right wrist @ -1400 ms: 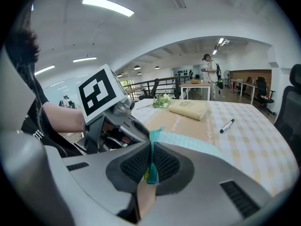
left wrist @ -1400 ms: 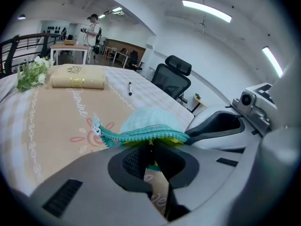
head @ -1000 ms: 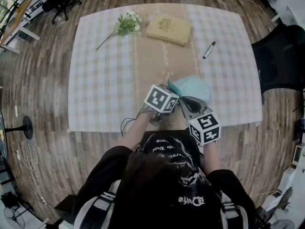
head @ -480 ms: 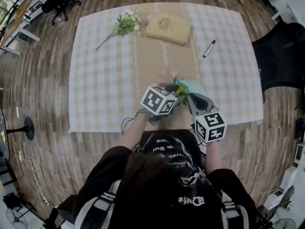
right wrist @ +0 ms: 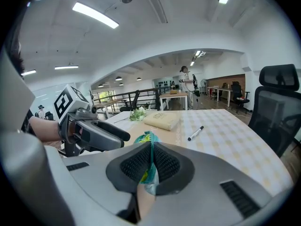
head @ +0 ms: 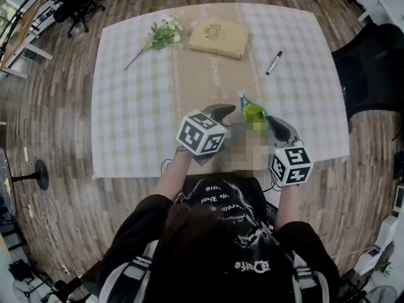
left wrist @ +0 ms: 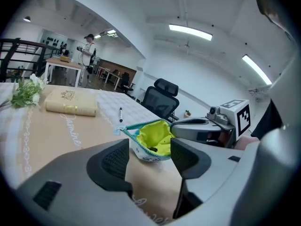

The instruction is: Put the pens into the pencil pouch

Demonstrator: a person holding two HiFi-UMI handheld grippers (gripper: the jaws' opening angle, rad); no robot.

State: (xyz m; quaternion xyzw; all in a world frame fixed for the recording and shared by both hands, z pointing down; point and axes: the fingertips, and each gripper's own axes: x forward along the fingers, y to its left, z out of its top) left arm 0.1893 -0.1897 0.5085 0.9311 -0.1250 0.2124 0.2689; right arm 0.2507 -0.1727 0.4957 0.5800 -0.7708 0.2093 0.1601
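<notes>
One pen shows on the surface, in its far right part, well beyond both grippers, its long axis slanting toward the far edge. The right gripper is nearer but is clamped on the rim of the one pencil pouch, held gaping over the near part. The left gripper, whose jaws have just been opening and now stand apart with nothing between them, looks free to fetch the pen.

The right gripper hides most of the pouch.

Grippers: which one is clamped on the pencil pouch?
The right gripper: its jaws pinch the edge of the pencil pouch. The left gripper has just been opening its jaws; they stand apart, pressing on nothing.
</notes>
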